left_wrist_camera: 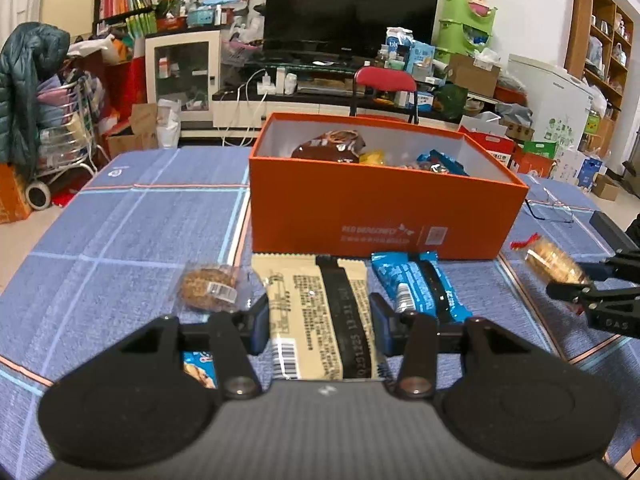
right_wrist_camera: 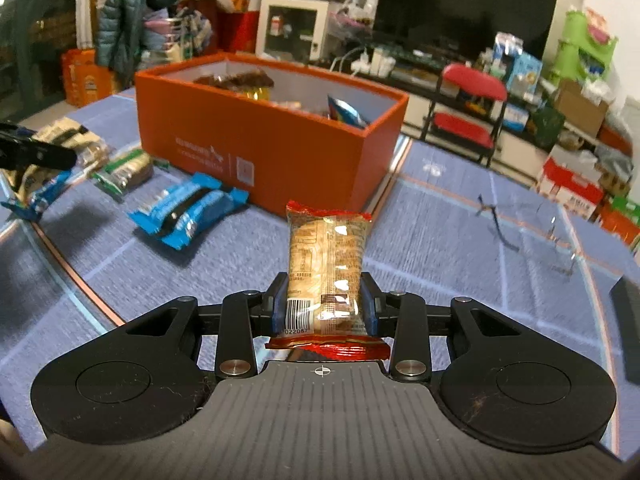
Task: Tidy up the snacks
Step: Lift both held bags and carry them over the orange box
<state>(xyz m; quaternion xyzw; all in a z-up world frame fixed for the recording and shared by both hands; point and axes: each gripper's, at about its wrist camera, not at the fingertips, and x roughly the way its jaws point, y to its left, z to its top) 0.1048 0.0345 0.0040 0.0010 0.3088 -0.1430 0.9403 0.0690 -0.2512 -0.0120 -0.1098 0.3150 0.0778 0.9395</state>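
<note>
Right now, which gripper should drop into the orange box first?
Right. The right gripper already clamps a red-ended cracker pack, facing the orange box. The left gripper only straddles the beige snack bar on the table.

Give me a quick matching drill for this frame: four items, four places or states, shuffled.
Items:
1. red-ended snack pack
2. beige snack pack
3. blue snack pack
4. brown snack bag

Places/states:
A. inside the orange box
B. clamped in the right gripper
C. between the open left gripper fingers
D. on the tablecloth, before the box, ungripped

Pairs: 1-B, 2-C, 3-D, 4-A
</note>
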